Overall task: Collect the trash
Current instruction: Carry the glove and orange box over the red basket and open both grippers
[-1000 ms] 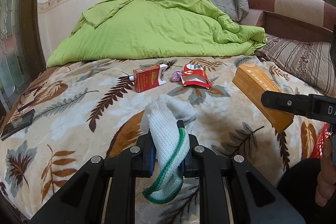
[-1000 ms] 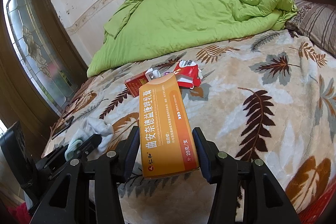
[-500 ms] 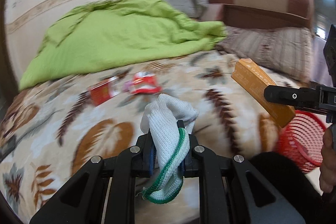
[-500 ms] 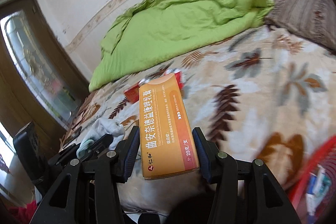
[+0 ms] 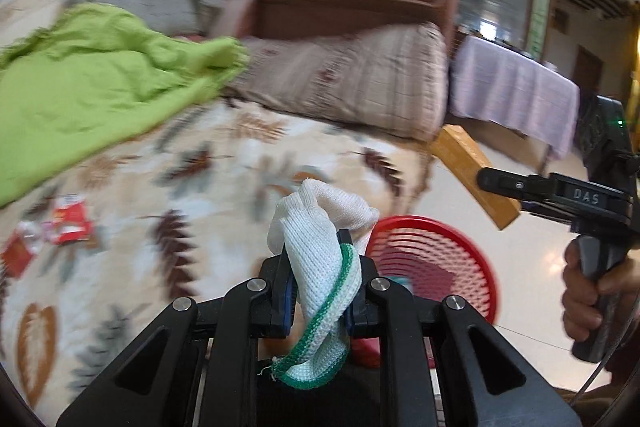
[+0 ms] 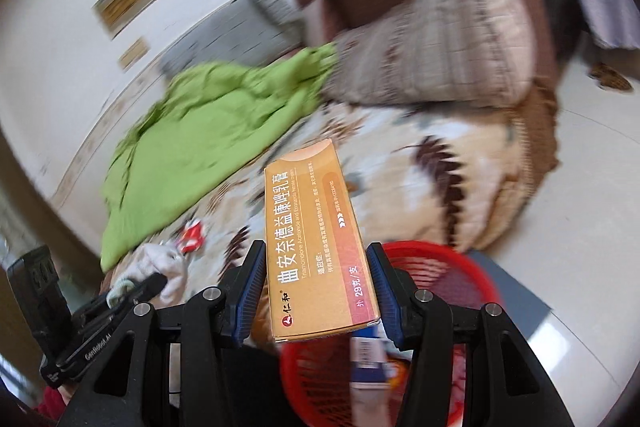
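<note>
Right wrist view: right gripper (image 6: 318, 291) is pinching a light, crushable carton (image 6: 318, 251) by its long sides, while left gripper (image 5: 320, 267) is clamping a floppy glove (image 5: 320, 247).

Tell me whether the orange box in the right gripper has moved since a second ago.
Yes. The orange box, clamped in the right gripper, has swung off the bed and now sits above the red basket on the floor.
</note>
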The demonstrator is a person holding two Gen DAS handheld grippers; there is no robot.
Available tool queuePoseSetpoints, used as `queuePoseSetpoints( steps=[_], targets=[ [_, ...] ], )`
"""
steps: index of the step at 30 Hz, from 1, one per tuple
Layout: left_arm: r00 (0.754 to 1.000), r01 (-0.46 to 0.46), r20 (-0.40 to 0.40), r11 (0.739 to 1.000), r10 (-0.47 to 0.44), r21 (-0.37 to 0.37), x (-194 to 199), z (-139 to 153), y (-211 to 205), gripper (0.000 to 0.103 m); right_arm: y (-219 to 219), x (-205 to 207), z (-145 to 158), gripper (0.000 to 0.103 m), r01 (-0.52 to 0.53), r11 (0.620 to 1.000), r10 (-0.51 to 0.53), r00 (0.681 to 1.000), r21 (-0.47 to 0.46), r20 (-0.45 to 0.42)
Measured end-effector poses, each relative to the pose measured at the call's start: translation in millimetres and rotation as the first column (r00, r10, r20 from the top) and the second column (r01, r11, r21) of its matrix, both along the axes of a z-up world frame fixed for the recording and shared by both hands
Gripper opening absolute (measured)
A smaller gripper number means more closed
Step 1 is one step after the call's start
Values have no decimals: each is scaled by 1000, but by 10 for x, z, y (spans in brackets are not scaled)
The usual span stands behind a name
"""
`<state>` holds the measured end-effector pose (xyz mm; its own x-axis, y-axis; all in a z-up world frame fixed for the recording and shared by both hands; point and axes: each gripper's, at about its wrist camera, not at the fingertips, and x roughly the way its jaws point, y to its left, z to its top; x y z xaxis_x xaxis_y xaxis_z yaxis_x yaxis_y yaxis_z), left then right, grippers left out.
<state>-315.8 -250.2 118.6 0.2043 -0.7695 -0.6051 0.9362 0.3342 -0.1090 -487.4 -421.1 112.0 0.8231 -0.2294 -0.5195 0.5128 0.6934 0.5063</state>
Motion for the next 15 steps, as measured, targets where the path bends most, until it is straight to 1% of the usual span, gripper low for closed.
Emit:
queuePoseSetpoints(
  steps=[3, 4, 5, 6, 7, 8, 10, 15],
  targets=[
    [997, 74, -38, 997, -72, 33, -160, -105, -288, 18, -112, -151, -20, 55, 47, 999, -47, 999, 13, -8],
    [995, 92, -43, 995, -90, 43, -203, -143, -351, 20, -135, -176, -33, 56, 51, 999, -50, 999, 18, -7],
    [993, 111, -47, 992, -108, 61, -246, -189, -415, 32, -167, -194, -68, 56, 52, 998, -52, 999, 34, -10],
    [993, 112, -41, 991, -109, 77, -285, -236, -455, 48, -188, -194, -101, 56, 51, 998, -50, 999, 46, -16],
    [993, 110, -39, 990, -107, 86, -312, -274, -469, 56, -203, -178, -141, 57, 51, 997, -49, 999, 58, -23],
    [993, 112, -44, 990, -109, 88, -319, -290, -460, 56, -229, -177, -186, 62, 60, 996, -57, 998, 69, -41],
    [993, 107, -55, 991, -103, 80, -304, -292, -402, 56, -255, -189, -231, 70, 73, 994, -70, 996, 76, -47],
    [996, 45, -75, 996, -39, 73, -121, -240, -229, 57, -262, -178, -244, 70, 57, 995, -55, 998, 78, -34]
  ],
)
